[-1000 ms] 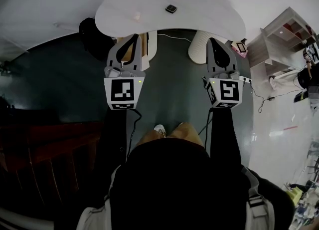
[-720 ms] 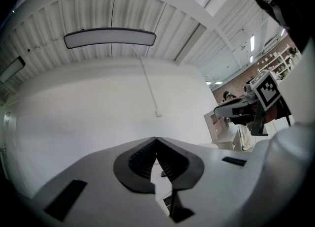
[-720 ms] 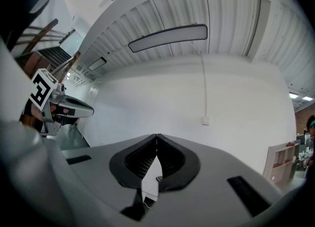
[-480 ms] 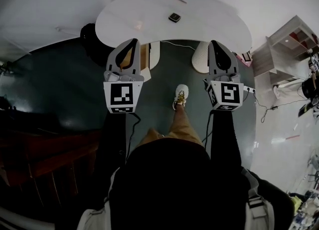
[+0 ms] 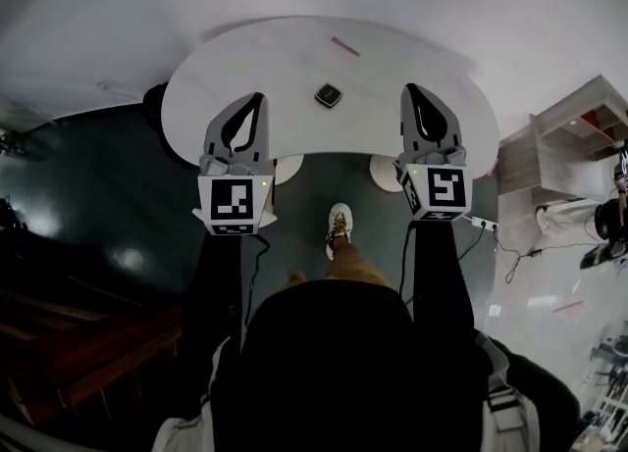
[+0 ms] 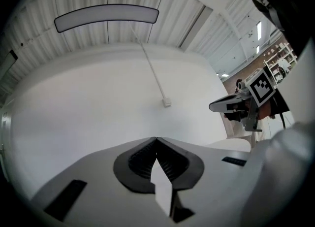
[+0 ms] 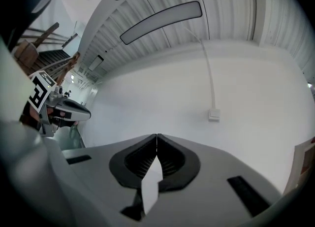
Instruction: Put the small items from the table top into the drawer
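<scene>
The white tabletop (image 5: pixel 245 58) covers everything beneath it in the head view, so the drawer cannot be made out; only two white legs (image 5: pixel 385 171) peek out at its near edge. The person's own dark body fills the bottom of that view, with one shoe (image 5: pixel 339 225) showing on the dark floor. Two small things lie on the tabletop: a small dark square item (image 5: pixel 329 96) near the middle and a thin pink strip (image 5: pixel 344 46) further back. Both are too small to tell what they are. The left gripper (image 5: pixel 258 99) and the right gripper (image 5: pixel 413 89) are held side by side over the near part of the tabletop. In that view the square item lies between their tips, touching neither. Both gripper views show the jaws pressed together with nothing between them, facing a white wall with a socket (image 6: pixel 167 103). There the grippers' own bodies block the tabletop and its items
</scene>
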Demonstrator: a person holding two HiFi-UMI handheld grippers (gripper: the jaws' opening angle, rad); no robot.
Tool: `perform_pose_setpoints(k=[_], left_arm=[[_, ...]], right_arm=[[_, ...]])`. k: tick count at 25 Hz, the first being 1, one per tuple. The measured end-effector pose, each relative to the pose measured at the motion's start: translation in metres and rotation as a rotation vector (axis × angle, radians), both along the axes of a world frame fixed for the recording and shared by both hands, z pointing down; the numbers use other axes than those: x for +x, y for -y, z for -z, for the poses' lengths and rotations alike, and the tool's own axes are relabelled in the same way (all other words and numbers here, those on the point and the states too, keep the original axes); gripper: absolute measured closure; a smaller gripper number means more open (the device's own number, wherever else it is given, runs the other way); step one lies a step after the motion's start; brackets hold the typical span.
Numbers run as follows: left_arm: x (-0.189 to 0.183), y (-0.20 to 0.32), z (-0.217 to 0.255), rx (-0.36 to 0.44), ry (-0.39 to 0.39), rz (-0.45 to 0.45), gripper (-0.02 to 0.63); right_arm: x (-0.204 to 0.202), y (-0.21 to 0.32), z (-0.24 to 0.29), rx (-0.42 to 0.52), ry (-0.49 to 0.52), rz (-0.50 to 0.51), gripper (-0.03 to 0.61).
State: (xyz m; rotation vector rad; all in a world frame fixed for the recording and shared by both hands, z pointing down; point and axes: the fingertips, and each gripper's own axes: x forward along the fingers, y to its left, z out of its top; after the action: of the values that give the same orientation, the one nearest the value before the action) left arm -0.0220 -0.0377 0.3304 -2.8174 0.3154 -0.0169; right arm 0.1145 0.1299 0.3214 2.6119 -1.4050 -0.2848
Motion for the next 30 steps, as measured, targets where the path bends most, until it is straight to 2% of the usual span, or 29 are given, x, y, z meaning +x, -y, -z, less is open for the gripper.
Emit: perform_pose_setpoints(k=[5, 11, 21, 30], left_arm=[[0.084, 0.035, -0.001, 0.003, 0.021, 0.038, 0.598], [0.144, 0.058, -0.005, -0.003, 0.043, 0.055, 0.598], [0.194, 0.066, -0.019, -0.019, 0.085, 0.037, 0.598], [0.216, 0.058, -0.028, -0.013, 0.111, 0.000, 0.598]], right_arm=[[0.090, 0.044, 0.001, -0.015, 0.013, 0.048, 0.552], [0.153, 0.079, -0.004, -0.014, 0.034, 0.085, 0.552], [0.196, 0.093, -0.016, -0.015, 0.063, 0.105, 0.552], [0.207, 0.094, -0.024, 0.006, 0.103, 0.116, 0.552]])
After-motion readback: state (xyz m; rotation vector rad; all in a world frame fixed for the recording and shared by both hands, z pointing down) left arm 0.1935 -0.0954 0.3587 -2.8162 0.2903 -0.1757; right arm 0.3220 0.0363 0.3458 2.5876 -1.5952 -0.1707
